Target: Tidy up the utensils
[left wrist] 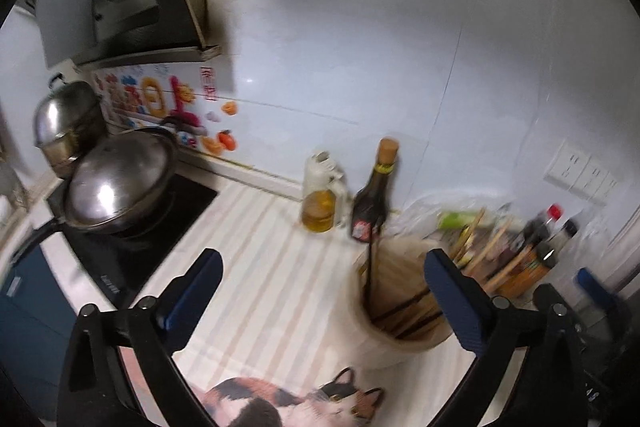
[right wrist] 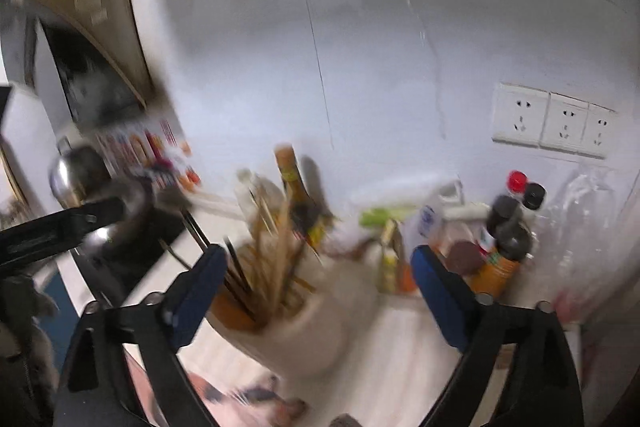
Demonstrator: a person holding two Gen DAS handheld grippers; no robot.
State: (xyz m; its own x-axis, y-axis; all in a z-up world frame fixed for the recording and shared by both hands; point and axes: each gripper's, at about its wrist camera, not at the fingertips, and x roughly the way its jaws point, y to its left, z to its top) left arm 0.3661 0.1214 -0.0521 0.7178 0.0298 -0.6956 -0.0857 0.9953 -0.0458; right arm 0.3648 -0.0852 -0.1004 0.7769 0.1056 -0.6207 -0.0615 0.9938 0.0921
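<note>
A cream cylindrical utensil holder (left wrist: 394, 307) stands on the striped counter, with dark and wooden chopsticks (left wrist: 404, 311) inside. My left gripper (left wrist: 320, 291) is open and empty, its right finger beside the holder's rim. In the right wrist view the same holder (right wrist: 304, 323) sits between my fingers, full of several wooden and dark chopsticks (right wrist: 264, 259) that stick up. My right gripper (right wrist: 316, 287) is open and empty just in front of the holder. Both views are blurred by motion. The right gripper also shows at the right edge of the left wrist view (left wrist: 592, 291).
A lidded pan (left wrist: 120, 183) sits on the black cooktop (left wrist: 160, 223) at left, a steel pot (left wrist: 68, 123) behind. Oil bottle (left wrist: 320, 195) and dark sauce bottle (left wrist: 374, 195) stand by the wall. More bottles (right wrist: 508, 227) and wall sockets (right wrist: 552, 121) are at right. A cat-print mat (left wrist: 296, 403) lies in front.
</note>
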